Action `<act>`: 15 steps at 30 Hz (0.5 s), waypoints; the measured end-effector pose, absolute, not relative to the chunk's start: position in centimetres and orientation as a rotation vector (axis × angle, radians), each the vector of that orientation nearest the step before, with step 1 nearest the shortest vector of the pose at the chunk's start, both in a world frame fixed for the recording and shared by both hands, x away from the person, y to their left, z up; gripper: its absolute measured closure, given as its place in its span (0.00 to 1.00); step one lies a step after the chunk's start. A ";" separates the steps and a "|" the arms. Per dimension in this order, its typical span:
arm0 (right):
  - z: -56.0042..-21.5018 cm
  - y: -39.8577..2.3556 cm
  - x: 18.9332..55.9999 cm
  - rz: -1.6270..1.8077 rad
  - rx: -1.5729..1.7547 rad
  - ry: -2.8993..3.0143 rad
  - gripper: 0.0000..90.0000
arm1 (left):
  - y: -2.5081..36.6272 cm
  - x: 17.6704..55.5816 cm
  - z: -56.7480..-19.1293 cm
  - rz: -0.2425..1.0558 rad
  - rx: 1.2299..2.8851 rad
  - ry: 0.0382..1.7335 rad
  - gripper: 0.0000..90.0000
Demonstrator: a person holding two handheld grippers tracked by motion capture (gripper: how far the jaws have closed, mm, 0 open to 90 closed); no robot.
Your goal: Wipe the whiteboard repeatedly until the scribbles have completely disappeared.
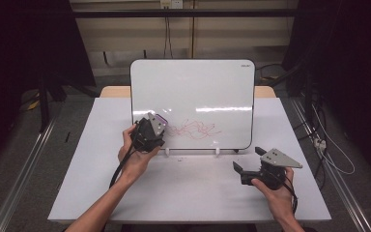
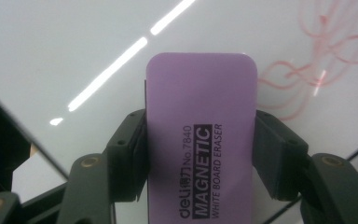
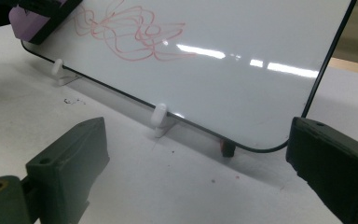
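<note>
Left gripper view: left gripper [image 2: 200,154] clamped on purple eraser [image 2: 200,140], flat face toward whiteboard [image 2: 74,46], just beside red scribble [image 2: 307,70], positioned for wiping. High view: right gripper [image 1: 249,160] jaws apart, empty, parked on table [image 1: 193,193] clear of board.

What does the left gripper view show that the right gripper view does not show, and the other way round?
Left gripper view: the printed label "MAGNETIC WHITE BOARD ERASER" on the purple eraser, clamped between the left gripper jaws. Right gripper view: the open right gripper, the white support clips under the board, and the table. Both: the whiteboard with the red scribble.
</note>
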State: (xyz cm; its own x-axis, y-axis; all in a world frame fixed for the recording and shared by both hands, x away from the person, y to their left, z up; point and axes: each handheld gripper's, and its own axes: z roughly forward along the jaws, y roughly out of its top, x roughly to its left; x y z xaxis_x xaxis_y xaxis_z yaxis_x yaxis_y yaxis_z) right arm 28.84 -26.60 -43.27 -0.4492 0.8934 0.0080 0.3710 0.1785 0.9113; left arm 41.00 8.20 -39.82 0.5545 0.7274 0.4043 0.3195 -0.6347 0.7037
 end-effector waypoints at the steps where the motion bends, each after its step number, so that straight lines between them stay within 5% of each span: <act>1: -43.3 -26.6 28.8 1.240 1.185 1.913 0.06 | 7.9 40.8 -40.0 0.947 2.229 0.819 0.46; 15: -43.3 -26.6 28.9 1.245 1.180 1.915 0.06 | 8.2 42.3 -38.6 0.949 2.162 0.827 0.46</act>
State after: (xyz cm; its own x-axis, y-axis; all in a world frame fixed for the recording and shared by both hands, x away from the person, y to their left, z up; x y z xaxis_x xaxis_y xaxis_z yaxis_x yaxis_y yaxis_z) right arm 28.85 -26.59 -43.27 -0.4533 0.8914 0.0065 0.3677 0.1803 0.9123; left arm 42.28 8.24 -38.64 0.5438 0.7413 0.3934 0.2879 -0.6051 0.7423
